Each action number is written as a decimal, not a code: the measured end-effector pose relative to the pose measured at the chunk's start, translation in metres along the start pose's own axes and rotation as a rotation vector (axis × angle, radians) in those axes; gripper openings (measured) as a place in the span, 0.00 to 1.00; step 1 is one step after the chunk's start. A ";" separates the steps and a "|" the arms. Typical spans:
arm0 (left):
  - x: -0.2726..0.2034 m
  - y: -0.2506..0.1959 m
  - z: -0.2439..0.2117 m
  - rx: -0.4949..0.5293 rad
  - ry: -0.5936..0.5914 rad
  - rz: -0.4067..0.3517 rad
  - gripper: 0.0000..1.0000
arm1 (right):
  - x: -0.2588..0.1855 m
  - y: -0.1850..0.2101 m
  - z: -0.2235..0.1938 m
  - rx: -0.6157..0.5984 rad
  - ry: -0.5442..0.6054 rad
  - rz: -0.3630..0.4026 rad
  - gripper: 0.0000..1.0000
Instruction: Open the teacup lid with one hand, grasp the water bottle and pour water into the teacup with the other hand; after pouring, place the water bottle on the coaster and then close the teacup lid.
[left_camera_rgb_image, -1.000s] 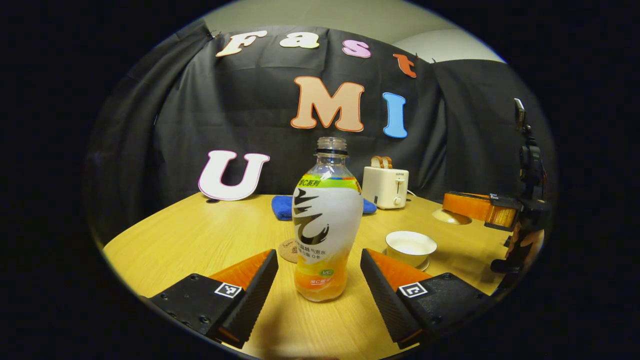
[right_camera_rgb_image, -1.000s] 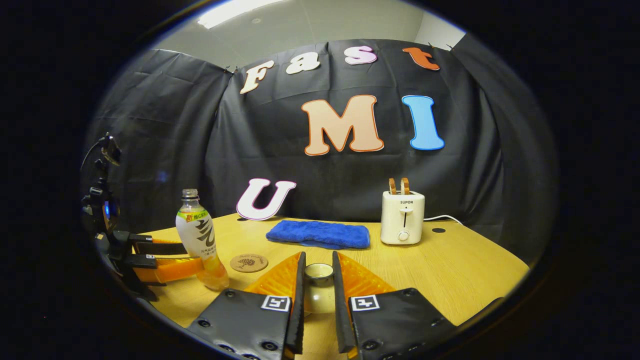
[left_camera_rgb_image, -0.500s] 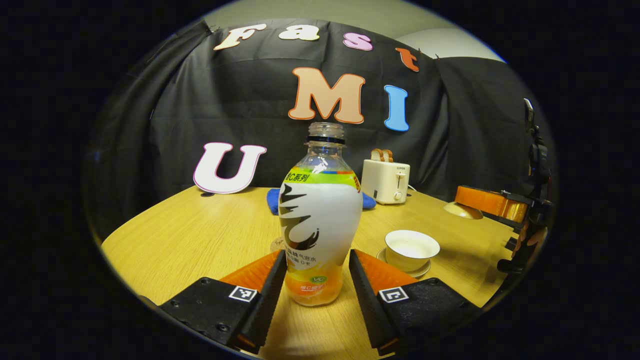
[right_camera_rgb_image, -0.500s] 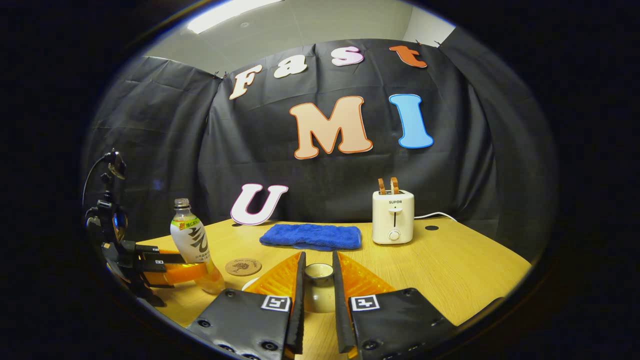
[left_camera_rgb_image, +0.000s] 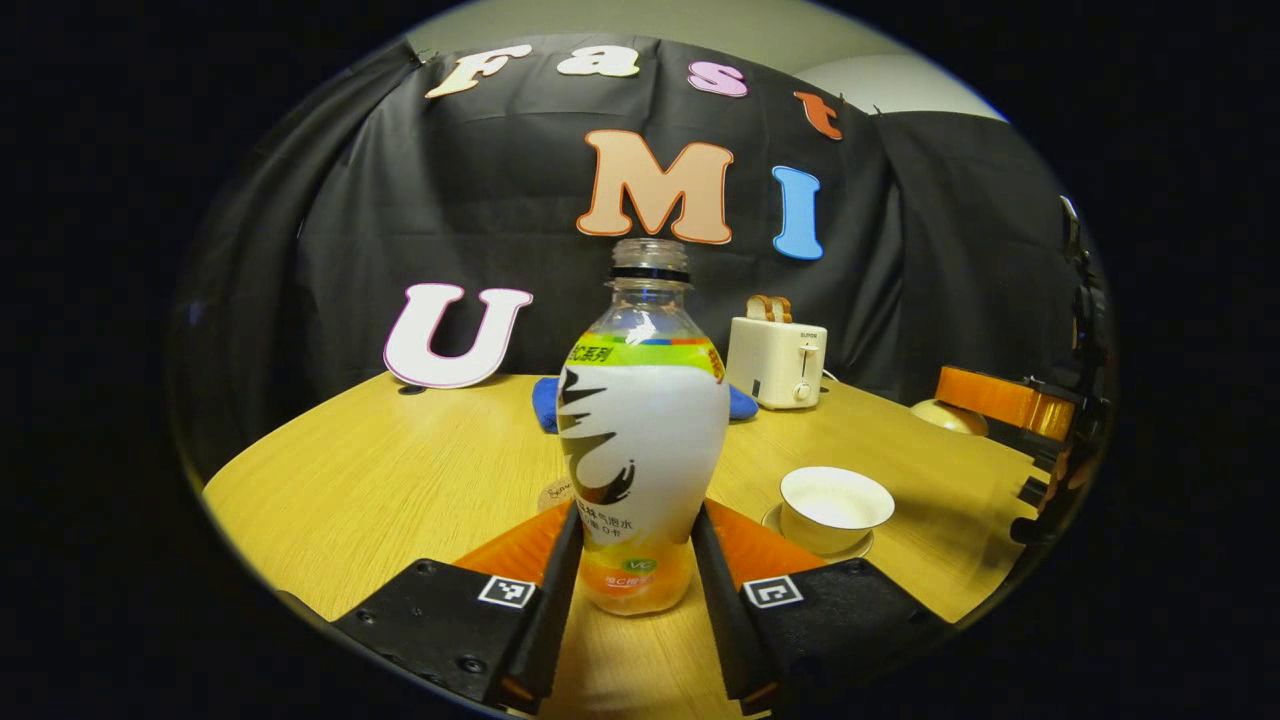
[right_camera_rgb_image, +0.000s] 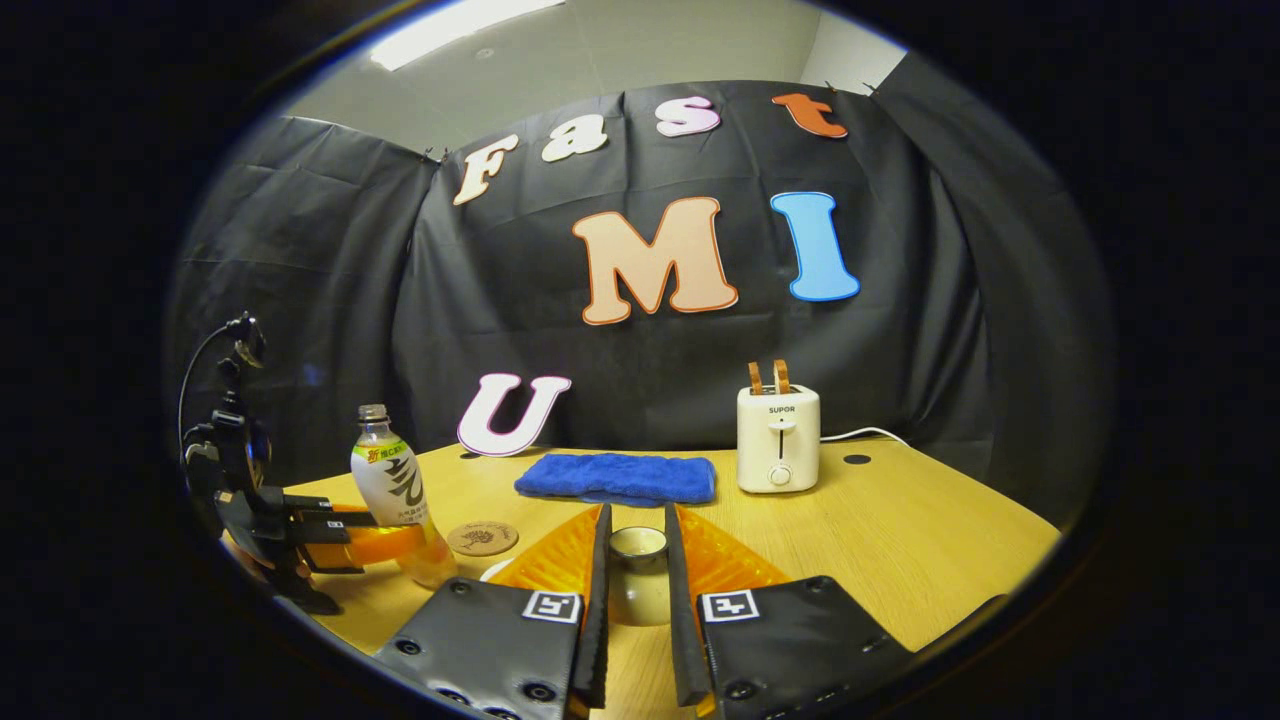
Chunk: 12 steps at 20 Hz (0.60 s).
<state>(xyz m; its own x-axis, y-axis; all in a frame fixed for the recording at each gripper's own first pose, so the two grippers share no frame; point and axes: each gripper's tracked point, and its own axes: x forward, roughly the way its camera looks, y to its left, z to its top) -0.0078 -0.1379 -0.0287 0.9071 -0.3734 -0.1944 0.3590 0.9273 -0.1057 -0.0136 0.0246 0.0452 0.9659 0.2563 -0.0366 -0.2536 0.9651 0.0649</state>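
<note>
Near the table's (left_camera_rgb_image: 400, 470) front edge, your left gripper (left_camera_rgb_image: 636, 580) clamps the uncapped water bottle (left_camera_rgb_image: 642, 440) low; tipping could slip it. Right gripper (right_camera_rgb_image: 633, 600) pinches the teacup lid (right_camera_rgb_image: 637, 545).

**A staged recording booth, dressed like a kitchen corner**

Black cloth (right_camera_rgb_image: 300, 300) hangs as the back and side walls, with a plain pale ceiling (right_camera_rgb_image: 600, 50) and a strip light above it. A light wood bench (right_camera_rgb_image: 900, 540) carries household props: a white toaster (right_camera_rgb_image: 778, 452) with bread in its slots, a folded blue towel (right_camera_rgb_image: 615, 477), a cork coaster (right_camera_rgb_image: 482, 537).
</note>
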 end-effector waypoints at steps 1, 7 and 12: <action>0.001 -0.001 -0.001 0.009 0.001 0.001 0.57 | 0.000 -0.001 0.000 0.002 -0.001 -0.001 0.29; 0.005 0.001 -0.001 0.094 0.019 0.012 0.51 | -0.001 -0.011 0.004 0.019 -0.007 -0.010 0.30; 0.008 0.005 0.000 0.201 0.048 0.035 0.51 | -0.004 -0.015 0.011 0.017 -0.022 -0.013 0.29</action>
<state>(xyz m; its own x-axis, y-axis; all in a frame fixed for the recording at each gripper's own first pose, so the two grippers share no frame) 0.0016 -0.1362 -0.0309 0.9101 -0.3369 -0.2414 0.3682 0.9246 0.0974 -0.0127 0.0087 0.0558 0.9700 0.2424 -0.0153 -0.2405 0.9672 0.0817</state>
